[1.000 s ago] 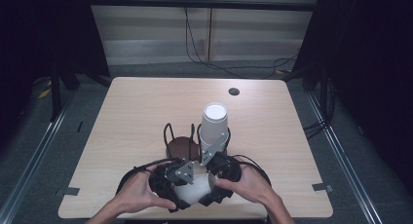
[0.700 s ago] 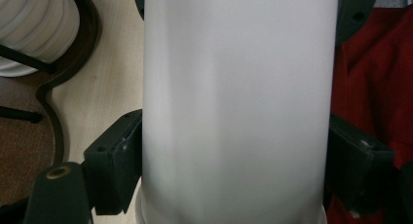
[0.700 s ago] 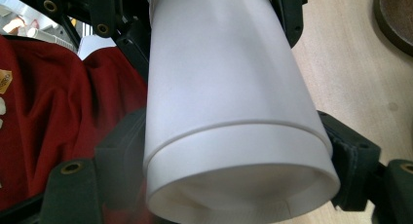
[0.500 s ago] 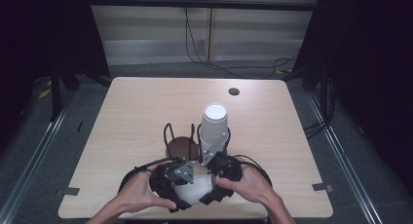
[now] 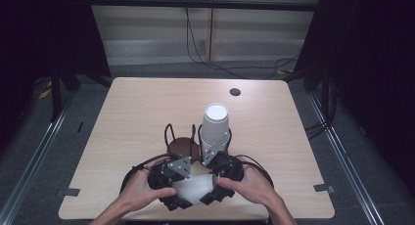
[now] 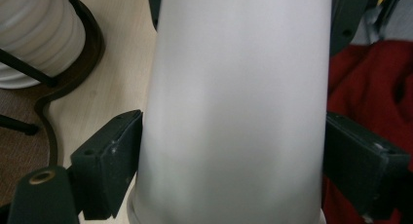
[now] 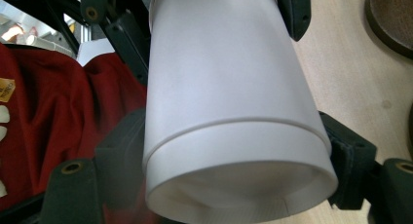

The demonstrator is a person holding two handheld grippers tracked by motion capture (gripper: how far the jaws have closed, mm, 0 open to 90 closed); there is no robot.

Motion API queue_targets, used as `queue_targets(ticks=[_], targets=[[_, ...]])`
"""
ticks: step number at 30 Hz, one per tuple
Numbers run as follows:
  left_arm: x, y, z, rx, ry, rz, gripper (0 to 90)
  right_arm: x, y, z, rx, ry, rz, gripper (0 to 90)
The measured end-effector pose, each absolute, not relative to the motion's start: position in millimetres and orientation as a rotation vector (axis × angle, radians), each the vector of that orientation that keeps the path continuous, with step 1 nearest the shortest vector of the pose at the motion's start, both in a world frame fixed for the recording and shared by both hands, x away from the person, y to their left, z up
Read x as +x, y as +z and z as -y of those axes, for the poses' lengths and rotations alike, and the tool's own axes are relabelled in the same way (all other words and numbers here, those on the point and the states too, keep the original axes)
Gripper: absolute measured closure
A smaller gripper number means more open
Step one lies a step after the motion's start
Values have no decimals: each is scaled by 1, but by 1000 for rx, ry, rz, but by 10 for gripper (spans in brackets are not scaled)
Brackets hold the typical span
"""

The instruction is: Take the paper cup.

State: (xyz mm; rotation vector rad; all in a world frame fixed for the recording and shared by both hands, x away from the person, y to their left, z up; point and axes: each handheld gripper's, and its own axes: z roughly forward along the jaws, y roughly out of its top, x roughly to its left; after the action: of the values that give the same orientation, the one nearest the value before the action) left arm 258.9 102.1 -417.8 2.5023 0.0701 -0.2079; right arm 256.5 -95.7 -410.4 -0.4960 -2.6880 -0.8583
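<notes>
A white paper cup (image 5: 193,188) lies on its side just above the table's front edge, between my two grippers. Its open mouth (image 7: 234,195) faces the right gripper view, and a ridge runs around it near the rim. My left gripper (image 5: 182,185) has the cup (image 6: 234,112) between its jaws. They have just been opening, with both pads still against the cup's sides. My right gripper (image 5: 211,182) clamps the mouth end. Its jaws closed in on the cup a moment ago and have eased out slightly.
A stack of white cups (image 5: 215,122) stands in a black wire holder (image 5: 169,134) on a brown base (image 5: 183,146), just beyond the hands. A small dark hole (image 5: 235,92) marks the far right of the table (image 5: 132,112). The person's red garment (image 6: 370,87) lies behind the cup.
Both hands and the cup stay at the same spot near the front edge. No shift shows in the high view.
</notes>
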Motion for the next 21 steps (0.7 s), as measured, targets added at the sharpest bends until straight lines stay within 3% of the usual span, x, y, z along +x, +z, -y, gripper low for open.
queue_targets(ticks=[11, 21], targets=[[256, -411, -110, 2445, -83, -13, 136, 256, -409, 99, -530, -887, 2701, 242], [261, -406, -119, 2357, -105, -48, 151, 255, -408, 102, -541, -887, 2708, 242]])
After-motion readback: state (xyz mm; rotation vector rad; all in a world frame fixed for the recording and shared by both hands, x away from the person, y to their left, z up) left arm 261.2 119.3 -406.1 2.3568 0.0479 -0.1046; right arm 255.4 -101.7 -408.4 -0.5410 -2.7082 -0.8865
